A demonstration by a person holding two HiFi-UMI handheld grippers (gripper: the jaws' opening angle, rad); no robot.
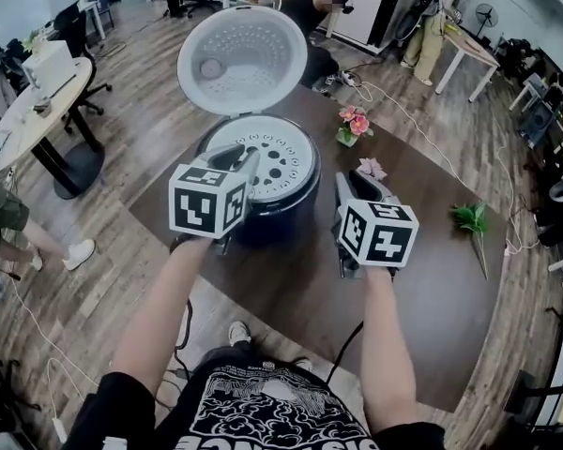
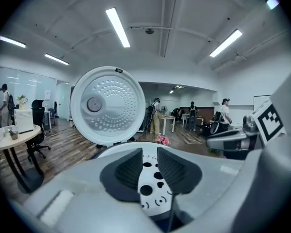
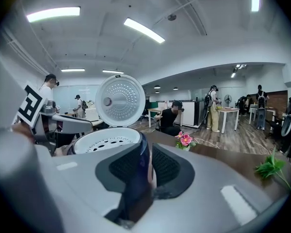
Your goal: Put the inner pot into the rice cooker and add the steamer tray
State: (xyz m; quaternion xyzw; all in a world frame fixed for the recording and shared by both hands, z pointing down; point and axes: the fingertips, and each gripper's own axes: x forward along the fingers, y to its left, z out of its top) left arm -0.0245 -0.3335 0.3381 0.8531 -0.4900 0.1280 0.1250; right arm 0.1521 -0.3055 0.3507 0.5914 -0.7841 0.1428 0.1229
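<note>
Head view: white tray (image 1: 274, 162) sits in the dark cooker (image 1: 263, 225) on the desk (image 1: 432, 279), lid (image 1: 242, 59) up. The pot is not visible. The left gripper (image 1: 247, 160) is over the tray's near rim, the right gripper (image 1: 343, 184) just beside the cooker's wall.

Left gripper view: fingers slightly apart, nothing pinched. The tray, flat and round-holed, shows through the gap.

Right gripper view: fingers apart. The cooker's dark edge stands between them, with a gap at one pad.

Tray likely light, stiff and thin; take it by the rim.

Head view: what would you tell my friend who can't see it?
A white holed steamer tray sits in a dark round rice cooker, its white lid open, on a brown table. The left gripper and right gripper flank it.
</note>
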